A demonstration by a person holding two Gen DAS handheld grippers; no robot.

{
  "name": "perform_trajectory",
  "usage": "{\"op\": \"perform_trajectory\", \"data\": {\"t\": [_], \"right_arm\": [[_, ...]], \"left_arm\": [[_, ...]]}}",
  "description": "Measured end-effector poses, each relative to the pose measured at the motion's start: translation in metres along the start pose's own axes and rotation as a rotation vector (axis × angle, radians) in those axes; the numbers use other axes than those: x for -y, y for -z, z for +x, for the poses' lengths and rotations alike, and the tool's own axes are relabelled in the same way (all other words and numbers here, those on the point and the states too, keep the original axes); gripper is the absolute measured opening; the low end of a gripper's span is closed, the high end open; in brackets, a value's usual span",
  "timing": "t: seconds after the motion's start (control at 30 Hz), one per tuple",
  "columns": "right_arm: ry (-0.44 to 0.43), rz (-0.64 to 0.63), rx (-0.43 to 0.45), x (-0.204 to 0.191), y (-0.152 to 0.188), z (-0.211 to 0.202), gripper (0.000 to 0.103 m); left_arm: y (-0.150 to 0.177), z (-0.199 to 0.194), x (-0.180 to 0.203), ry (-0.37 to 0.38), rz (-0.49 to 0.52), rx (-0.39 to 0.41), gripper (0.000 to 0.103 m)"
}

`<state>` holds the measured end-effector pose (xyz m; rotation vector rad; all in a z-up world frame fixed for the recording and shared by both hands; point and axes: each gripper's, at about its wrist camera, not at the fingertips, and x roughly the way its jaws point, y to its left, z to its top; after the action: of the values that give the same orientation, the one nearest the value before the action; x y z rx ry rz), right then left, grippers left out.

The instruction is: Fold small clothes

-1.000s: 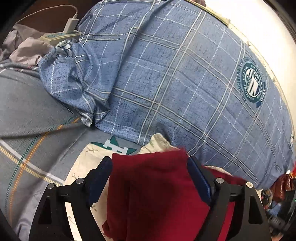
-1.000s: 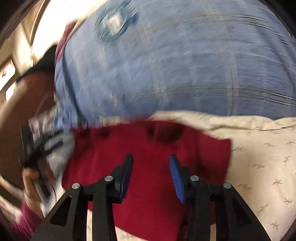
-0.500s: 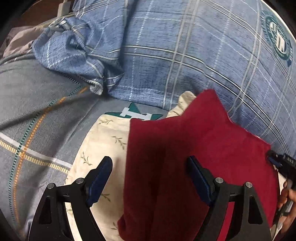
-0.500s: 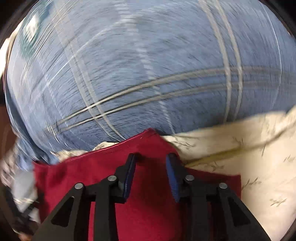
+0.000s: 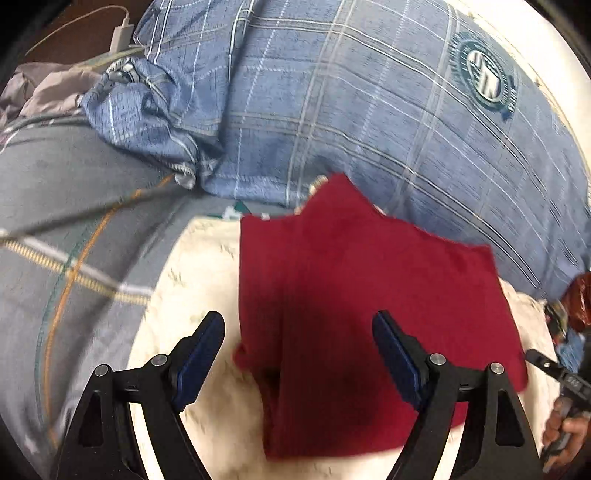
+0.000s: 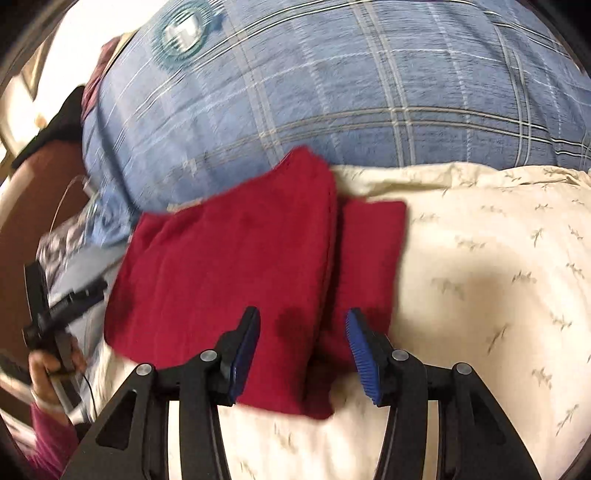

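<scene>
A dark red garment (image 5: 369, 306) lies folded flat on a cream leaf-print cloth (image 5: 192, 295). It also shows in the right wrist view (image 6: 236, 273), with a second folded layer sticking out on its right. My left gripper (image 5: 299, 347) is open and empty, held above the garment's near left part. My right gripper (image 6: 303, 343) is open and empty, held above the garment's near edge. Neither gripper holds the garment.
A big blue plaid quilt (image 5: 369, 110) rises right behind the garment and also fills the top of the right wrist view (image 6: 369, 92). A grey plaid sheet (image 5: 55, 221) lies left. A charger and cable (image 5: 122, 33) sit far left. The cream cloth (image 6: 480, 277) stretches right.
The left gripper let the red garment go and drew back; the garment now lies flat. The right gripper opened wider and pulled back from the garment's far edge.
</scene>
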<state>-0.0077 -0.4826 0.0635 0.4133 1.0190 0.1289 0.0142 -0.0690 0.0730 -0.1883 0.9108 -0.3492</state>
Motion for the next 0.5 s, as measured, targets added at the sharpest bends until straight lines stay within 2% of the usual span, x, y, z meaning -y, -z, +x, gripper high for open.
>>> {"op": "perform_trajectory", "data": {"t": [0.1,0.23,0.33,0.5], "right_arm": [[0.015,-0.050,-0.007,-0.011,0.007,0.010,0.049],[-0.010,0.025,-0.006,0.000,0.011,0.014,0.046],[-0.038,0.017,-0.004,-0.005,0.013,0.007,0.043],[-0.047,-0.013,-0.009,-0.013,0.023,0.004,0.042]], "left_arm": [[0.012,-0.015,-0.010,0.019,-0.023,-0.011,0.082],[0.029,-0.016,-0.025,0.020,-0.068,-0.058,0.081],[0.034,-0.010,-0.028,0.048,-0.084,-0.096,0.079],[0.038,-0.007,-0.019,0.060,-0.035,-0.101,0.045]]}}
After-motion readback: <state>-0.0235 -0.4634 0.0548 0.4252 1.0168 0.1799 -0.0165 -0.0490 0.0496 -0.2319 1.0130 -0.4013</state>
